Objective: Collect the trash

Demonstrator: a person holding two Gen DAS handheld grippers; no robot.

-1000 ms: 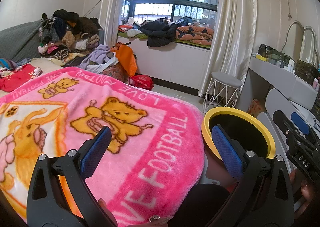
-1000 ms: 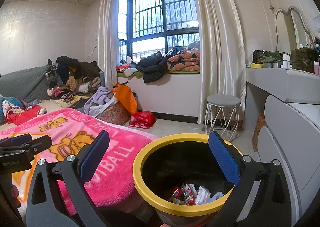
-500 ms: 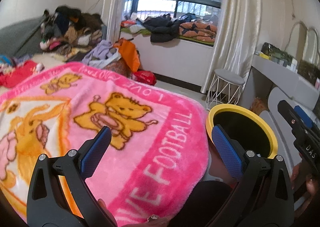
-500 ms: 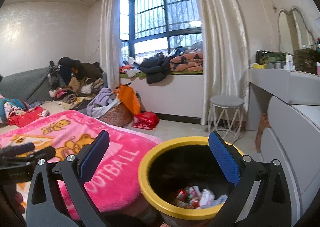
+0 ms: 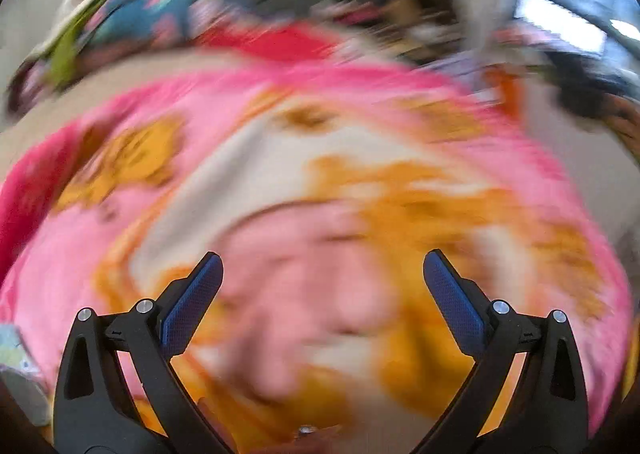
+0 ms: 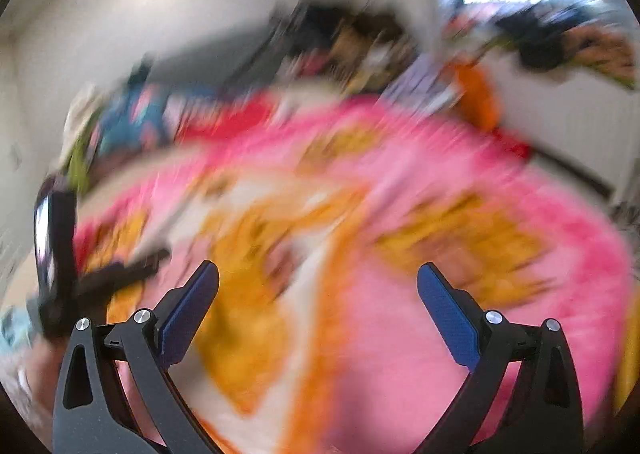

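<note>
Everywhere both views are smeared with motion blur, so only broad shapes can be trusted. Seen from the left wrist, the left gripper (image 5: 322, 274) has its two blue-padded fingers (image 5: 192, 304) spread wide apart with nothing between them, over a pink blanket (image 5: 120, 262) with orange and cream cartoon figures. The blanket fills nearly the whole view; its far edge curves across the upper part, and its right edge falls away toward pale floor. Beyond the far edge lie a red cloth (image 5: 276, 42) and a heap of clothes (image 5: 132, 10) against the wall, with a bright window (image 5: 560, 22) at upper right. At the lower left border sits a pale, crumpled patch (image 5: 12, 350), possibly a piece of trash, though the blur makes it too uncertain to say.

From the right wrist, the right gripper (image 6: 318, 286) is likewise held wide apart and empty above the same blanket (image 6: 400, 354). The blanket's right edge drops off near a white wall (image 6: 560, 126), and an orange bag (image 6: 476, 94) stands just past its far corner. At the left, a dark blurred shape (image 6: 60, 254) is the other gripper, low over the blanket's left side. Between both pairs of fingers the blanket surface is bare and open.
</note>
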